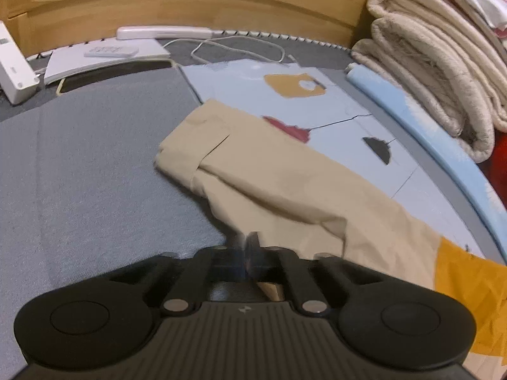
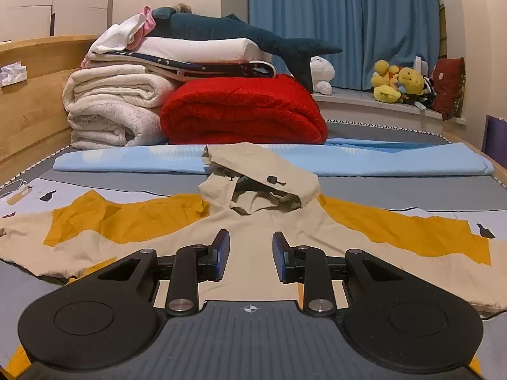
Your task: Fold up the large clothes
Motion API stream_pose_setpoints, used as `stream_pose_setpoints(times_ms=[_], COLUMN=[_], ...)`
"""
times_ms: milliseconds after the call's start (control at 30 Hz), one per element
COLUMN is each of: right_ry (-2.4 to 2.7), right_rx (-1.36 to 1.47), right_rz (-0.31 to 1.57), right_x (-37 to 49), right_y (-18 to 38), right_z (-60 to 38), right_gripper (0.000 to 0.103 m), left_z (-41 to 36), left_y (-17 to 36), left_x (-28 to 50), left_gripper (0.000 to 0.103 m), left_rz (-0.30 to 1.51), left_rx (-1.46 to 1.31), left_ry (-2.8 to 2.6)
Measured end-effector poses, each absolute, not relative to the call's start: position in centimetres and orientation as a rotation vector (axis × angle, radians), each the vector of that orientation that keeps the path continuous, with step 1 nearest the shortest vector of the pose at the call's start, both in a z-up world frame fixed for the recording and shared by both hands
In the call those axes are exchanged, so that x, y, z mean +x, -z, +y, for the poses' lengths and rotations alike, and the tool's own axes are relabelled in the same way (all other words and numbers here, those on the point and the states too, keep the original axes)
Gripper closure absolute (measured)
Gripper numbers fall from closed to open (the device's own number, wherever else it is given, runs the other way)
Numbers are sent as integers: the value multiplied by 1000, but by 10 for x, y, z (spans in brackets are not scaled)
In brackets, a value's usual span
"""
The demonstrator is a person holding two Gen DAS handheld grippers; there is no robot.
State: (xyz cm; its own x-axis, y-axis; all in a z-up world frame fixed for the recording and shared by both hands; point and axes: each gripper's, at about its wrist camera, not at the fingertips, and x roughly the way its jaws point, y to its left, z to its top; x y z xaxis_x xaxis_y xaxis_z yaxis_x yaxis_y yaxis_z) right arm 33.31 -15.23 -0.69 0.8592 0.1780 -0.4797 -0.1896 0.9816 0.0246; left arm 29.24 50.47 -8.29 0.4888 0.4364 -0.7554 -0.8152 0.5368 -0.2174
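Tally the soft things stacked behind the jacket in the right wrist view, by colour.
Red folded blanket: 1
Cream folded blankets: 2, as far as the folds show
White pillow: 1
Dark teal plush shark: 1
Total: 5

They sit beyond the beige and mustard jacket; the right gripper hovers open over it.

place: home bedroom | bed (image 2: pixel 412 190) with wooden headboard (image 2: pixel 28 95), left | folded blankets (image 2: pixel 240 110) stacked centre, plush shark (image 2: pixel 240 33) on top | blue curtain (image 2: pixel 342 25) upper right | soft toys (image 2: pixel 396 84) on sill, right | phone and cable (image 1: pixel 237 47), upper centre of left view
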Motion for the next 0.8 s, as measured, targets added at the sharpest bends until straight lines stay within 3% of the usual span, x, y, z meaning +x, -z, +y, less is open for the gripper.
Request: stream_pose_setpoints(times_ms=[33,100,133,433,800], right_ry=[-194,-206,-211,-185,-111], right_rx=[-23,-18,-17,42,84], right_rz=[504,506,508,498,562], right_x=[333,332,332,323,314], right_y=[8,7,6,-7,-4], right_z=[-152,-153,-153,-176,-217], right_gripper=[74,90,92,92,97], left_z=[503,494,489,380,101], left_y=[79,59,45,-85,-101], left_x=[296,296,294,288,344], left_gripper=[103,103,103,103,103], left_rz=[684,635,604,409,351], left_rx=[-604,-576,-577,-503,-226], left_ry=[-827,-840,-843,-712,-113])
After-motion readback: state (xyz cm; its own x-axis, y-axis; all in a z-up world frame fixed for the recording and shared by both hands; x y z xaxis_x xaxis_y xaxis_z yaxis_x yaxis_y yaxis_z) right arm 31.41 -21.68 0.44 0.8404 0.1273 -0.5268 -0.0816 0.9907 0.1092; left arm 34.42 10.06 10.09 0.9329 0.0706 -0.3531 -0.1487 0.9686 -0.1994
